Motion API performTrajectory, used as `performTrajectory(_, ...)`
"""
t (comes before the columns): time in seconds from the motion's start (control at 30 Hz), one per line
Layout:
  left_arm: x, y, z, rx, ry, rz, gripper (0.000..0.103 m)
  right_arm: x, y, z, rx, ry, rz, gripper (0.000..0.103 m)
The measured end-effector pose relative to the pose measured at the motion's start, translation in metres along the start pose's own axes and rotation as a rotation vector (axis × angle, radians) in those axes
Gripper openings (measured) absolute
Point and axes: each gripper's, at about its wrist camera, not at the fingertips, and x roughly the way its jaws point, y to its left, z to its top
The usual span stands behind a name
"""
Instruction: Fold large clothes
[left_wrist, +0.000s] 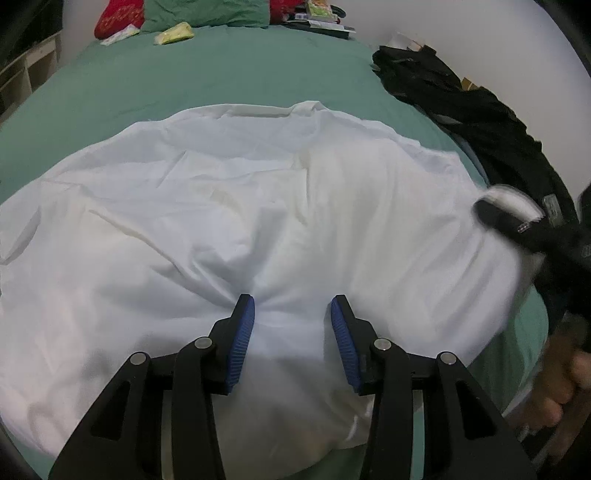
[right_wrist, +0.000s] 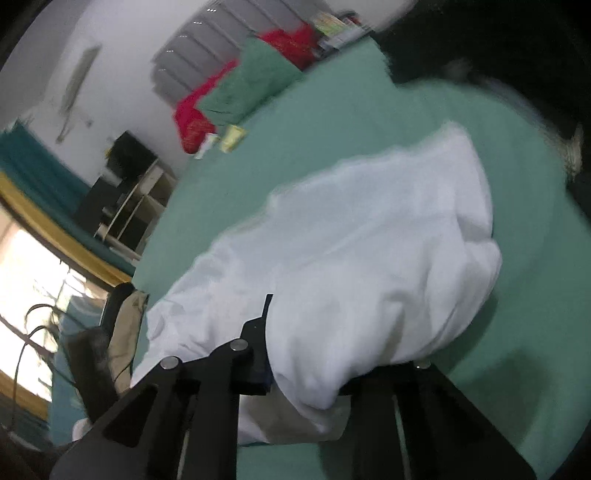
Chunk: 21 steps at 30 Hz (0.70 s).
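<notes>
White cotton-like cloth fills most of what we see: a large white garment spread across a green bedsheet, wrinkled, its long axis running left to right in front of us. It lies straight ahead of and beneath both tools, with the near hem closest to us.

Our left gripper sits low over the near middle of the garment. Its two blue pads stand well apart, and the fabric puckers at the tip of the left pad, so the pads seem to press on the cloth without pinching it.

Our right gripper is seen from its own tilted, blurred camera. The garment's right-hand portion is draped up and over its fingers, hiding them, so we cannot tell how far apart they are; the lifted cloth suggests a hold. From the left camera this tool shows as a dark blurred shape at the garment's right edge.

We judge the coming move turns on this: the right end of the garment is raised and would travel along the long axis toward the left, with the left tool anchoring the middle.

Further out, a dark pile of clothing lies along the right of the bed, and green and red pillows sit at the far end.
</notes>
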Motion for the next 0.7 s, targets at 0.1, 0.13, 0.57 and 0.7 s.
performTrajectory(0.1,-0.002,0.009,0.010,-0.037,0.016,-0.006,0.045,-0.010,0.043,0.010,-0.122,-0.021,-0.023,0.017)
performTrajectory(0.13,-0.007,0.014,0.012,-0.062,0.023,-0.015,0.045,-0.011,0.060,0.013,-0.155,-0.023,-0.026,0.017)
performTrajectory(0.57,-0.156,0.186,-0.025,-0.245,-0.142,0.065,0.046,0.091,0.242,-0.035,-0.676,0.206,-0.046,0.017)
performTrajectory(0.7,-0.178,0.239,-0.045,-0.312,-0.147,0.124,0.046,0.148,0.266,-0.094,-0.799,0.443,0.010,0.021)
